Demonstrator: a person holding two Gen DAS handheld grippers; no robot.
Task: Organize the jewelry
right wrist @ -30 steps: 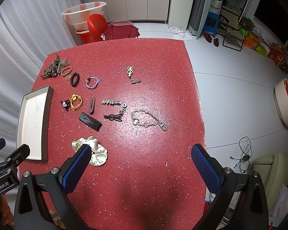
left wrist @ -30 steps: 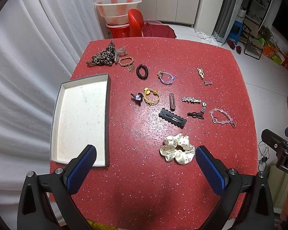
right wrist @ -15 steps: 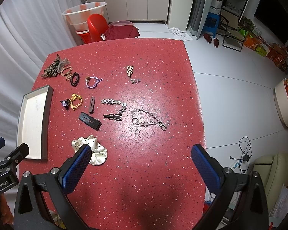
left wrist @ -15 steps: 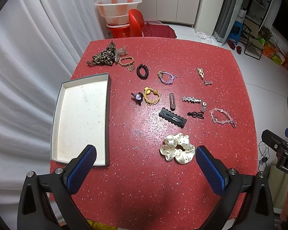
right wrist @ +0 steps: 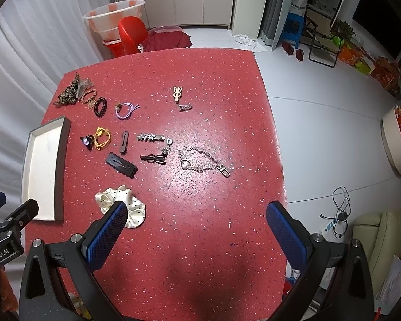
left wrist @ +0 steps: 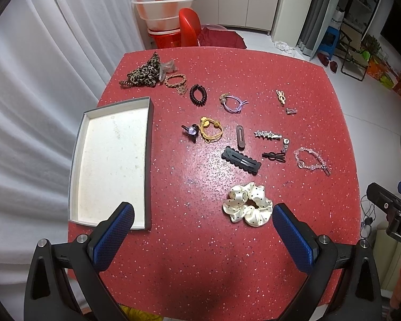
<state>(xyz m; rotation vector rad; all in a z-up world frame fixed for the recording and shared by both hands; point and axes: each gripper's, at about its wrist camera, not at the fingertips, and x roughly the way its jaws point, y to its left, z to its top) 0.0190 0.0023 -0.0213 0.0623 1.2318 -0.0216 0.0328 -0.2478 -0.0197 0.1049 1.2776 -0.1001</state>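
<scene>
Nothing is shifting since the earlier frames: left gripper (left wrist: pixel 200 230) and right gripper (right wrist: pixel 197 227) are hovering spread wide, empty. Only the right view is showing the power strip (right wrist: pixel 331 224) at lower right; the tray (left wrist: pixel 147 157) is sitting at left.

We see the tray (left wrist: pixel 112 160) at the surface's (left wrist: pixel 200 254) left edge — hair clips (left wrist: pixel 241 159) and ties (left wrist: pixel 234 103) scattered right of it, scrunchie (left wrist: pixel 247 204) nearest us.

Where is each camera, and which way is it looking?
Left wrist: sits on the left tongs, looks down the red table at the tray; its blue pads show.
Right wrist: sits on the right tongs, looks over the table's right side and floor; its pads show.
Both see the dotted scrunchie, and each other's tongs.
</scene>
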